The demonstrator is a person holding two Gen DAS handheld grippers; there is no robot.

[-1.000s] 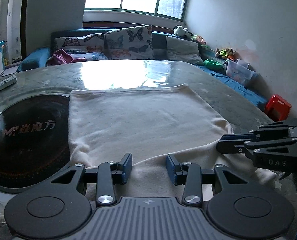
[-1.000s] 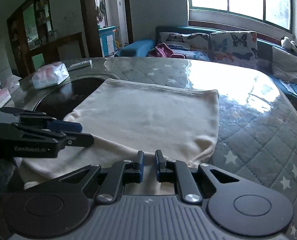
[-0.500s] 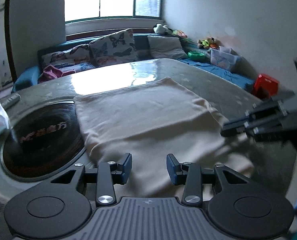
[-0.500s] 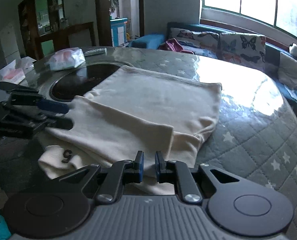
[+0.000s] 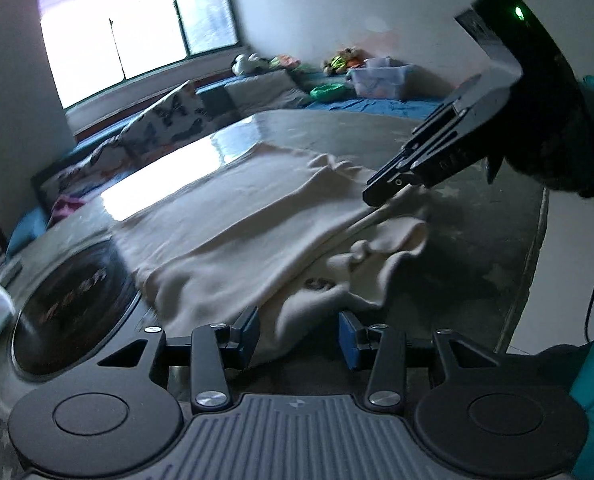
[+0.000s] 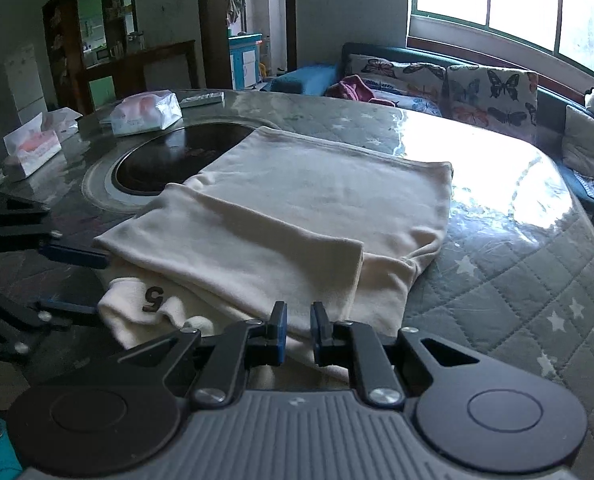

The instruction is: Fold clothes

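Cream garment (image 6: pixel 321 208) half-folded on the table (image 6: pixel 517 272).
Your right gripper (image 6: pixel 297 322) jaws pinch its near folded edge; your left gripper (image 5: pixel 297 334) jaws stand wide. Long axis runs away from you; bare quilted table lies right.

Two tissue packs (image 6: pixel 145 114) (image 6: pixel 33 152), butterfly cushions (image 6: pixel 493 88), black round inset (image 6: pixel 177 156)

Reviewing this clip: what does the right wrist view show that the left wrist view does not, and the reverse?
Only the right wrist view shows the dark "5" print on the cloth's near edge and the two tissue packs clearly, plus the right gripper narrowly parted around the fold.

Only the left wrist view shows the plastic bin and toys by the wall, and the left gripper wide open.

Both show the cream garment partly folded on the table and the black round inset.
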